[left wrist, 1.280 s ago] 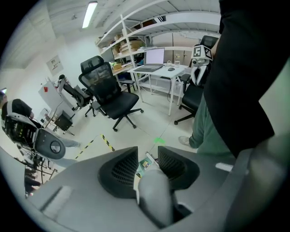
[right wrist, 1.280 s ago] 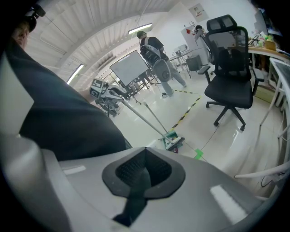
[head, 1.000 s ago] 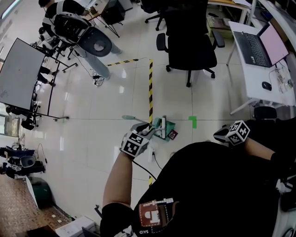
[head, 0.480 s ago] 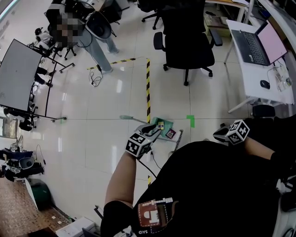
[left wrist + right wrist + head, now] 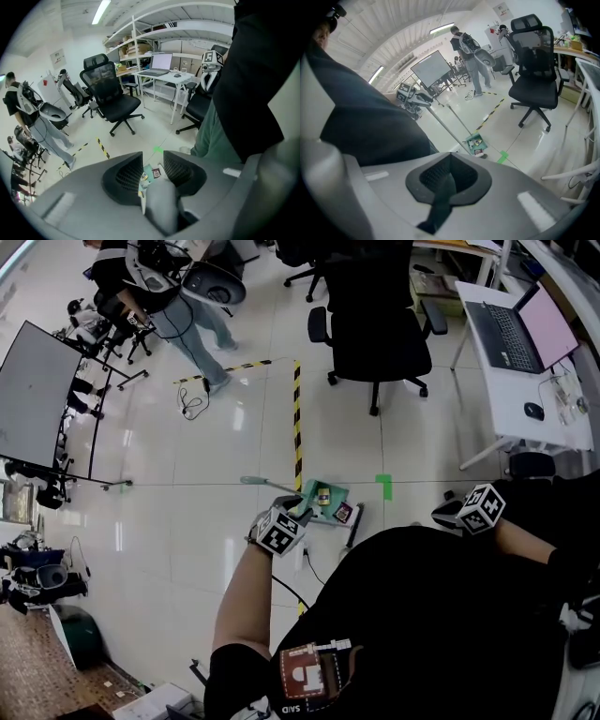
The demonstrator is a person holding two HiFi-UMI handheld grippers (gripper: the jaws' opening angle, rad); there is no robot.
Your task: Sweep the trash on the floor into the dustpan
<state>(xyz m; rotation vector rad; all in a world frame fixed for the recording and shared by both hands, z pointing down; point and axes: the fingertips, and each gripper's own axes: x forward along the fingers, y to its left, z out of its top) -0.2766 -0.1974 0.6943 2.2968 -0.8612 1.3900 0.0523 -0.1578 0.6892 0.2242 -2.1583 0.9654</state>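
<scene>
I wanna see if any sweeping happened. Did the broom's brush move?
Yes. The broom head went from over the green dustpan to just beside it, nearer the green tape mark on the floor.

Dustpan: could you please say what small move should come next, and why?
Probably one short broom stroke to nudge the dark packet deeper, because it lies right at the lip of the green dustpan, while the can already sits well inside.

On the floor just ahead of our left gripper (image 5: 295, 512) lies the dustpan (image 5: 335, 491), with two bits of trash (image 5: 323, 495) in it. Between that gripper's jaws sits what seems to be its handle (image 5: 159, 206). A tape mark (image 5: 385, 486) lies right of the dustpan. The office chair (image 5: 375, 334) stands beyond, and the desk (image 5: 511, 399) is far right.
</scene>
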